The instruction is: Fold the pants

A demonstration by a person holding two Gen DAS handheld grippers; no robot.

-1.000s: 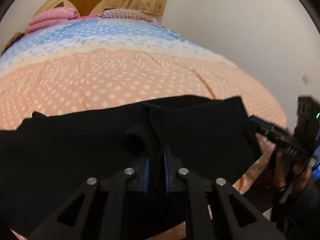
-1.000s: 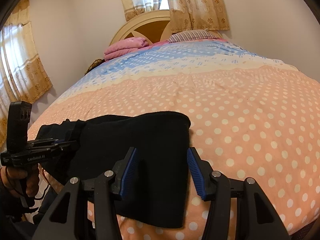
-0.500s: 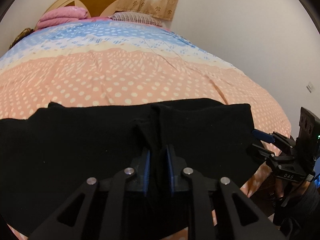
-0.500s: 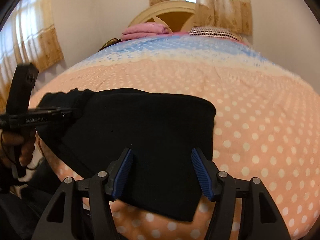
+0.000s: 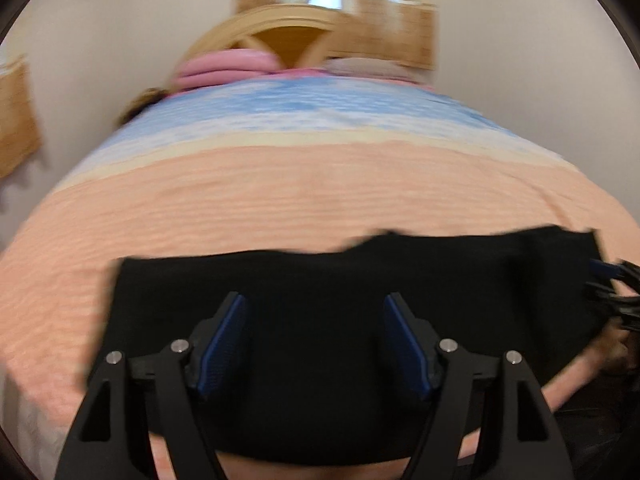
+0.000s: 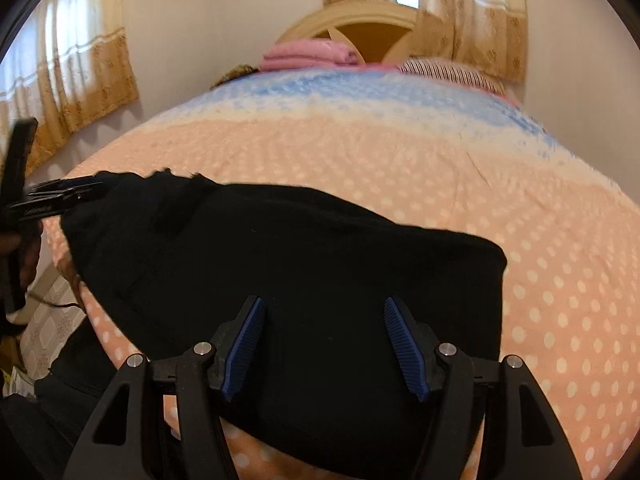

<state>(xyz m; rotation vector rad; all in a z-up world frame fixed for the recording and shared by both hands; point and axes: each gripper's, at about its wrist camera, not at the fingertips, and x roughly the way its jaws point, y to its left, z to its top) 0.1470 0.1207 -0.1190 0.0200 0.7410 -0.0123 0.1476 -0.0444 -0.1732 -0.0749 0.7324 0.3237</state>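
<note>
Black pants (image 6: 288, 280) lie folded into a broad, flat band across the near end of a bed, their right edge squared off and the left end rumpled near the mattress edge. The left tongs (image 5: 316, 344) have just been opening and now stand spread wide above the cloth, blue pads clear of it with nothing pinched between them; that view is smeared by motion. The right tongs (image 6: 324, 346) have also just been opening and hang spread over the right part of the pants, gripping nothing. Beneath is a polka-dot bedspread (image 6: 540, 264), peach near the camera, blue farther up. A folded pink blanket (image 6: 308, 54) and a striped pillow (image 6: 452, 74) rest against the arched headboard (image 6: 352, 20), curtains (image 6: 476, 12) behind.
</note>
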